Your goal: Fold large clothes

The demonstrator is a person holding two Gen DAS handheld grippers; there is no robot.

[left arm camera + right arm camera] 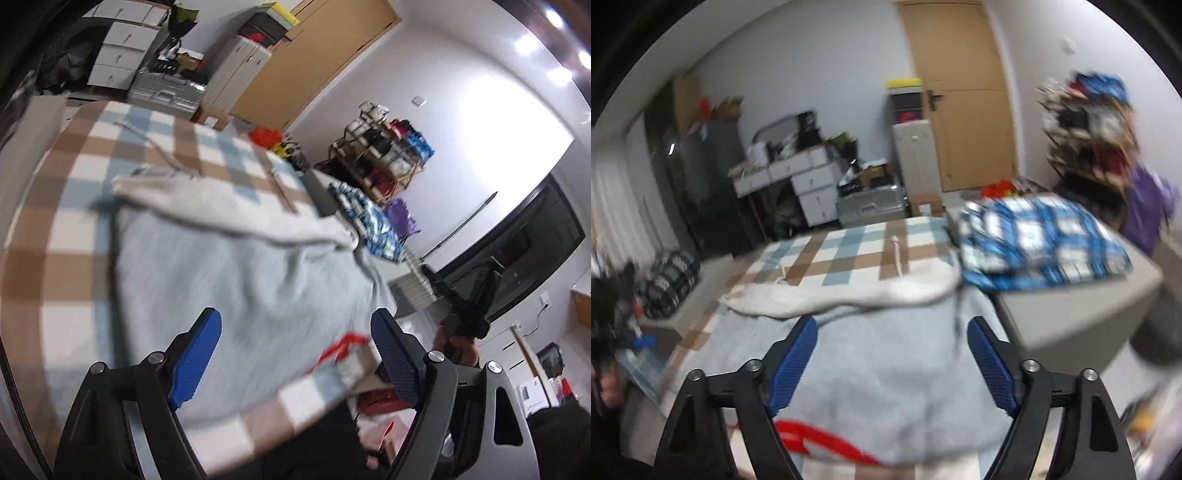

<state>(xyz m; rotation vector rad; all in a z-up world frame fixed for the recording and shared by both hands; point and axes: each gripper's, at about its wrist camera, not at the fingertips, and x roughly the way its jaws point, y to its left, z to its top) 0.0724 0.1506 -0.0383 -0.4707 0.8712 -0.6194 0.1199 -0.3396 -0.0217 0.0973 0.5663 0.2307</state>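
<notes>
A large light grey garment (229,273) lies spread on the checked bedcover (110,147), with a cream part with drawstrings (207,206) folded across its far end. My left gripper (295,347) hovers above its near part, blue pads wide apart, nothing between them. In the right wrist view the same grey garment (894,369) lies below my right gripper (892,354), which also stands open and empty. The cream part (849,291) lies just beyond the fingertips. A red patch (820,439) shows at the garment's near edge.
A folded blue-and-white checked cloth (1038,243) rests on a grey surface (1071,317) right of the bed. White drawers (812,184), a metal case (871,206), a wooden door (964,96) and a cluttered rack (1089,125) stand behind. A hand holding the other gripper (469,317) shows at right.
</notes>
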